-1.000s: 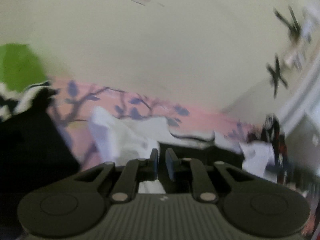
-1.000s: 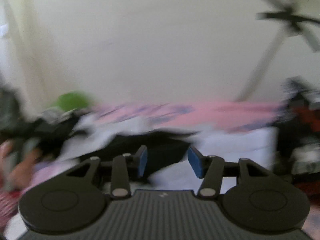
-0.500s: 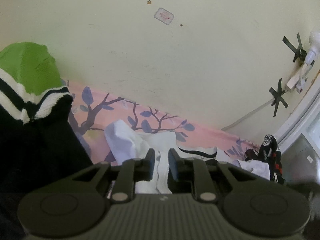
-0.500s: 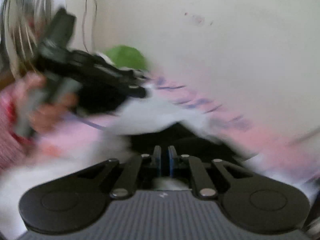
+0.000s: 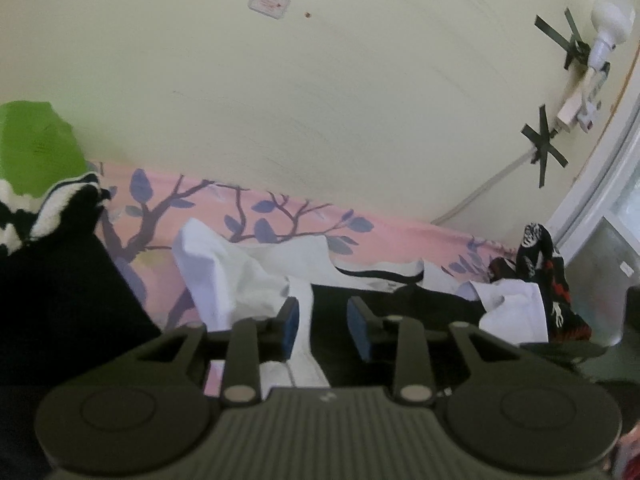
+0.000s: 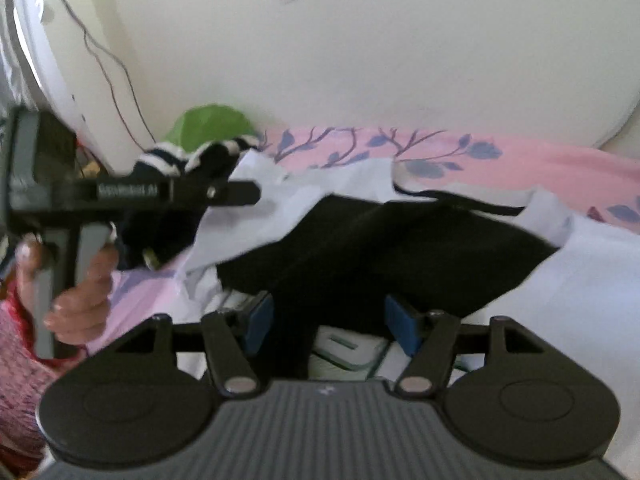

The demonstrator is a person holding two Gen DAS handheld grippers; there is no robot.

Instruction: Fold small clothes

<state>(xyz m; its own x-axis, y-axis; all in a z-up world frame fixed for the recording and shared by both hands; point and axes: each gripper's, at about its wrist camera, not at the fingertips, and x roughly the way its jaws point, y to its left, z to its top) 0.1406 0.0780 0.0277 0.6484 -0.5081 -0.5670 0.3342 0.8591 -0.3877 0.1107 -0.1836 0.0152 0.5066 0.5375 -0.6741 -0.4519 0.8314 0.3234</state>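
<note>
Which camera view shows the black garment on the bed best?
The right wrist view: the black garment spreads wide across the middle, with white cloth around it. The left wrist view shows only a narrow dark strip, partly hidden.

Left claw (image 5: 322, 328): matte black body, ribbed grey top plate with a small white mark, 2 round discs at the sides, 2 silver pivot screws, blue pads (image 5: 289, 326) on the fingertips. Right claw (image 6: 328, 324): same build and colours. From the right wrist view, the left claw's side shows a grey grip and blurred white lettering. Left hand (image 6: 78, 304): bare skin, pale nails, red patterned sleeve.
</note>
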